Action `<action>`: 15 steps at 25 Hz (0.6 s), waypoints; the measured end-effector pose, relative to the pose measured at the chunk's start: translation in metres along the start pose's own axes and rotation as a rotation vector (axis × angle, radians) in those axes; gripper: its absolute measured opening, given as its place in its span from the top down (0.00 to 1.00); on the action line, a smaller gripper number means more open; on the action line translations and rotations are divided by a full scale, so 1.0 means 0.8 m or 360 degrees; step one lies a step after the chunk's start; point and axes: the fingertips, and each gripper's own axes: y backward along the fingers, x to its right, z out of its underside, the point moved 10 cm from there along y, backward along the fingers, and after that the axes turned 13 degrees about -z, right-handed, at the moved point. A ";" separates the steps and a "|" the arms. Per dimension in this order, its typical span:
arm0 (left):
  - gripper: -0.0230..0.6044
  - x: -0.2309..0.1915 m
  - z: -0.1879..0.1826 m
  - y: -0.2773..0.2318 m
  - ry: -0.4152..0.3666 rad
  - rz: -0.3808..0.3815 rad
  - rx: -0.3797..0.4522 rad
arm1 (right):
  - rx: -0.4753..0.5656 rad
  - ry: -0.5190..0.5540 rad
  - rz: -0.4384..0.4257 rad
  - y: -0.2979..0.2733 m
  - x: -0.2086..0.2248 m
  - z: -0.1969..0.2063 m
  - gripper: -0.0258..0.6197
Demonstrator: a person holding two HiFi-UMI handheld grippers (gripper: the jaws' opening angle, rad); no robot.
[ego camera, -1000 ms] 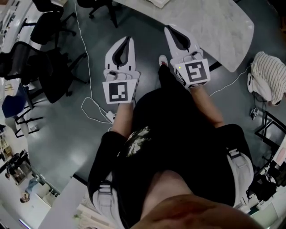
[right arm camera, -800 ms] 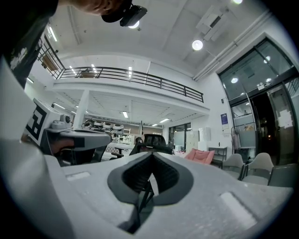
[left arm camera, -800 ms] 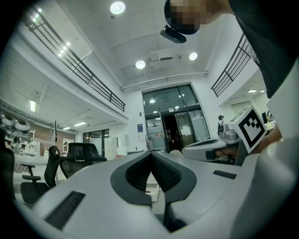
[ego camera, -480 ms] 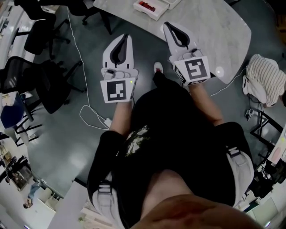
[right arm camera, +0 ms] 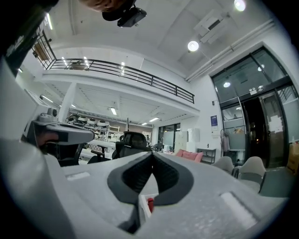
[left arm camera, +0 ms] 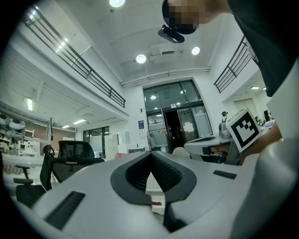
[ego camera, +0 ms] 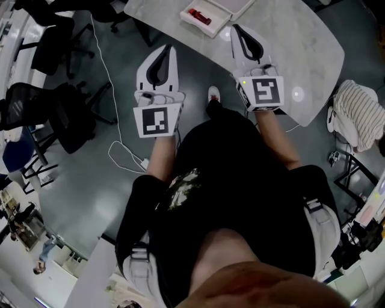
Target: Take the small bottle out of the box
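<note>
The bottle (ego camera: 197,15) is not yet gripped. The left tongs (ego camera: 170,50) and right tongs (ego camera: 236,30), both pressed together and empty, sit at the upper middle of the frame. Just above them on the bench (ego camera: 301,42), the open box (ego camera: 212,28) holds the red bottle. Reaching, gripping and lifting out all remain.

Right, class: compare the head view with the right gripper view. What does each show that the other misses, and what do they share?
Only the head view: the grey floor with a white cable, the person's shoe, a striped cloth and the marker cube on the right gripper. Only the right gripper view: a balcony railing, ceiling lights, glass doors and a pink sofa. Both: the right gripper, jaws together and empty, and ahead of it the white box with the red small bottle inside.
</note>
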 end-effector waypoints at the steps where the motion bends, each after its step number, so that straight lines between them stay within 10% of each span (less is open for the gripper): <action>1: 0.94 0.001 0.003 -0.013 0.0003 0.0005 -0.0005 | -0.0014 -0.0015 -0.0018 -0.008 0.008 0.006 0.97; 15: 0.94 0.009 0.039 -0.141 -0.0005 -0.0064 -0.0112 | -0.0018 -0.0038 -0.0165 -0.103 0.112 0.063 0.96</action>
